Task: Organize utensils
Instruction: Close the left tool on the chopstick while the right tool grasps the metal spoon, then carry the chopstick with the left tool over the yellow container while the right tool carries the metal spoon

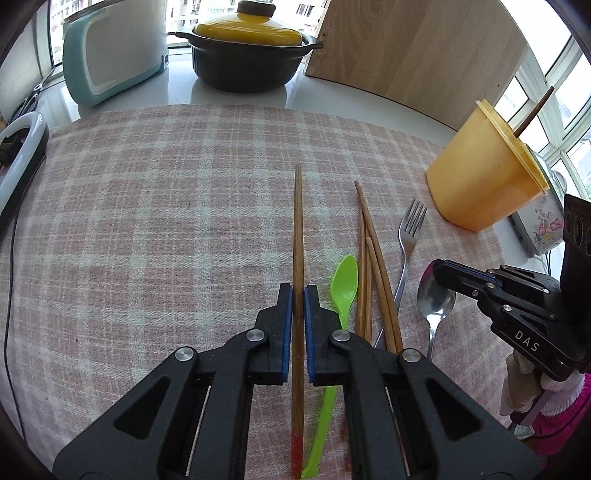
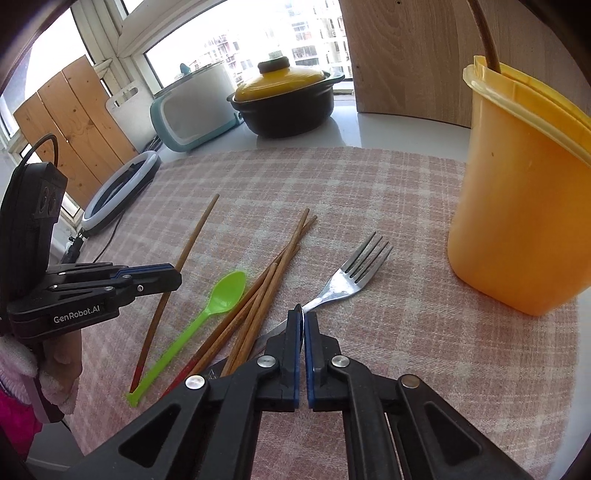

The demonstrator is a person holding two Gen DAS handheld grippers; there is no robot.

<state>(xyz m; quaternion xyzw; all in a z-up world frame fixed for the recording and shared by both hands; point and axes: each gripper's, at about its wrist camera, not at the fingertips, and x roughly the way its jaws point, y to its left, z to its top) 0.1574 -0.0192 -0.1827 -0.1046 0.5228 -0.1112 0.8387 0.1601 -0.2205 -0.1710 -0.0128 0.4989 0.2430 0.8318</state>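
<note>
Checked cloth [image 1: 147, 221], pink and cream, spread over the white table [image 1: 177, 88].
Casserole pot [image 1: 251, 55], black body, yellow lid [image 1: 247, 29] with dark knob, at the far edge by the window [image 2: 258, 33].
Appliance [image 1: 107, 55], teal shell with white front panel, just left of the pot.
Wooden board [image 1: 413, 51], pale, upright, right of the pot.
Slatted wooden panel [image 2: 70, 122], leaning at the far left; a white cutting board [image 2: 127, 110] leans beside it.
Ring light [image 2: 118, 188], white rim, lying at the cloth's left edge, black cable [image 1: 9, 266] trailing from it.
Floral-printed white item [image 1: 543, 225], partly hidden at the right edge.
</note>
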